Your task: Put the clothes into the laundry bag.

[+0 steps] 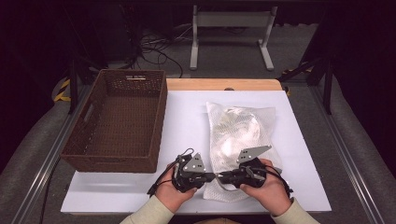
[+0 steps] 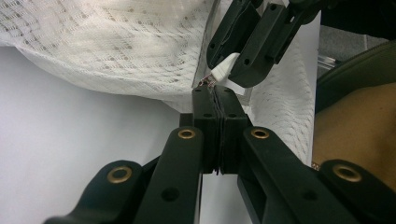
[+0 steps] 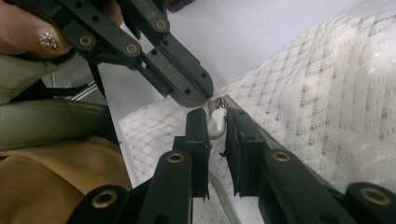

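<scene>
A white mesh bag with pale cloth inside lies on the white table top, right of centre. Both grippers meet at its near edge. My left gripper is shut, its pads pinching the bag's seam beside the zip. My right gripper faces it tip to tip and is shut on the small white zip pull. In the left gripper view, the right gripper comes down from the top. In the right gripper view, the left gripper reaches in from the upper left.
A brown wicker basket stands on the left part of the table, with nothing inside it. Bare white table lies between basket and bag. Behind the table are floor cables and a white metal stand.
</scene>
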`<move>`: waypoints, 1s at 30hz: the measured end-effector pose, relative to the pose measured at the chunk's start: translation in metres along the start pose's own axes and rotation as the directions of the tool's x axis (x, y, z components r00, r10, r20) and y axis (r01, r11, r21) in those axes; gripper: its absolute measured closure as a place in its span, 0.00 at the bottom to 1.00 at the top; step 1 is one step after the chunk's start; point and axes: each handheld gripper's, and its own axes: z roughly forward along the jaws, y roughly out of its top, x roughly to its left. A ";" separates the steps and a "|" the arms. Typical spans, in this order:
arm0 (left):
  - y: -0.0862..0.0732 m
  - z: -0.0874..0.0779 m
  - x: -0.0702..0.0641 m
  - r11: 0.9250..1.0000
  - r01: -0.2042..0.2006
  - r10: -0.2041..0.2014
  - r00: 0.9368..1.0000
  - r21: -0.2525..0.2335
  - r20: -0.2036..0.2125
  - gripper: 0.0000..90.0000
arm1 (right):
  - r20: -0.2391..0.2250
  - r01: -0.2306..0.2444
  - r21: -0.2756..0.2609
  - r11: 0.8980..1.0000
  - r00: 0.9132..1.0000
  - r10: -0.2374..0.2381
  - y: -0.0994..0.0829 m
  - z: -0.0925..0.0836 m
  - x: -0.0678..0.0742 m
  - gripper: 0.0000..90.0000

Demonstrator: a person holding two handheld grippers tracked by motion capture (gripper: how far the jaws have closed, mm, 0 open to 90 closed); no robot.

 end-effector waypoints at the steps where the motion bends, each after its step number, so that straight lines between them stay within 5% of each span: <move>1: 0.000 0.000 0.000 1.000 0.000 0.000 1.000 0.001 0.000 0.99 | 0.003 0.000 0.000 1.000 1.000 0.000 0.001 0.001 0.000 0.88; 17: -0.002 0.000 0.002 1.000 0.017 -0.017 1.000 0.015 -0.002 0.97 | 0.034 0.028 0.007 1.000 0.999 -0.028 0.001 0.002 0.001 0.93; 26: -0.007 0.001 0.011 0.993 0.111 -0.112 0.993 0.040 0.029 0.75 | 0.036 0.040 0.000 0.999 0.999 -0.040 0.001 0.001 0.002 0.94; 30: -0.007 0.007 0.013 0.992 0.114 -0.117 0.992 0.061 0.050 0.83 | 0.030 0.046 0.001 0.999 0.998 -0.046 0.001 0.002 0.002 0.94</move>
